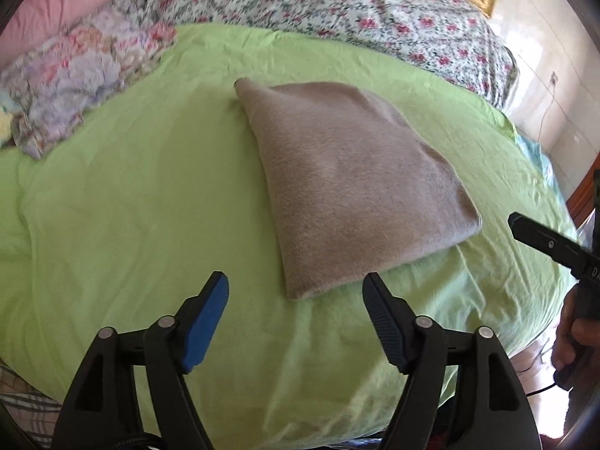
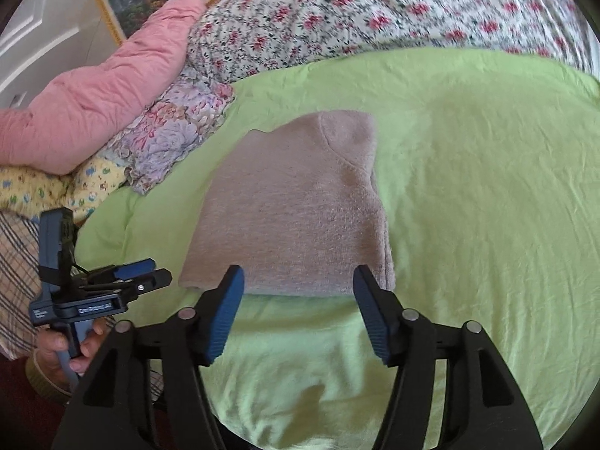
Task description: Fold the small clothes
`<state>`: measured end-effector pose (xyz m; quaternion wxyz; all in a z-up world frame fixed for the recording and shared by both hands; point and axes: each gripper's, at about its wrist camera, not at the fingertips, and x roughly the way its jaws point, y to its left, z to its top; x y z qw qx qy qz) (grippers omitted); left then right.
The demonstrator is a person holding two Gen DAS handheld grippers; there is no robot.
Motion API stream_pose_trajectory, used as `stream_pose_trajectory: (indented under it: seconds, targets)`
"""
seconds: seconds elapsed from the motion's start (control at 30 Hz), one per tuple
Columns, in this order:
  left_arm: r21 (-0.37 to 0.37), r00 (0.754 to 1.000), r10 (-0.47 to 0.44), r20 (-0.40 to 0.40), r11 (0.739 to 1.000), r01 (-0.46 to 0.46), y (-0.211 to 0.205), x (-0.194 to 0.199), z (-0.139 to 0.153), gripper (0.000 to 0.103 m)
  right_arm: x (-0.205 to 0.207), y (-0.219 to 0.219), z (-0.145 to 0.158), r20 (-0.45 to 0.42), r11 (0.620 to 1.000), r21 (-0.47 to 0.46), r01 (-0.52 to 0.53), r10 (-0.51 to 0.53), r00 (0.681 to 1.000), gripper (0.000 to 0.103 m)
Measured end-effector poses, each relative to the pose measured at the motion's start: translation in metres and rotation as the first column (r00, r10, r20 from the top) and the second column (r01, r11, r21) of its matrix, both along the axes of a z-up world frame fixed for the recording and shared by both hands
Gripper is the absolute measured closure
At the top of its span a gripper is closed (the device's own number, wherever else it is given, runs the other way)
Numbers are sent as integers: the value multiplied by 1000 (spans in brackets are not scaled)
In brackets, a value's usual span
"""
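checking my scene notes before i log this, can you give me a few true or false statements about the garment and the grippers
1. The grey garment lies folded on the green sheet. True.
2. The left gripper is clamped on the garment. False: its jaws are open and hold nothing.
3. The right gripper is open, just short of the garment's near edge. True.
4. A pink quilt lies on top of the garment. False: it sits off to the side, apart from the garment.
5. The garment is spread out flat with both sleeves showing. False: it is a compact folded shape with no sleeve sticking out.
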<state>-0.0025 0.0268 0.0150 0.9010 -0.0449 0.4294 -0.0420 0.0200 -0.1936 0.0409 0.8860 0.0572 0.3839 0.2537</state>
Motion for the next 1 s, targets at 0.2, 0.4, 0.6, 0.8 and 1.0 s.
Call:
stream_pose_trajectory:
  seconds: [0.2,0.4,0.6,0.8,1.0]
  targets:
    - [34,1000,-14,22,999,13,-9,-21,0,24,-18,-1,-9,10,999,-52,4,-3,1000,27]
    - [68,1000,-14,12,998,13,-14,-33,-6,22,-30,-4,-26,-31,995,-99,1,-4,999,20]
    - [107,999,-40,29,994,36,-16,-27,-1,20,-32,4,-28,-36,990,-139,-28,23,999,17]
    - [117,999,-23,37,993,19,-13,-9,5,19,-17,15,-20,-8,988,-149,-36,35,999,14]
    - [130,1000,-7,23,991,4,-12,9,1,18,1,22,-19,-13,986,-160,-38,37,999,13]
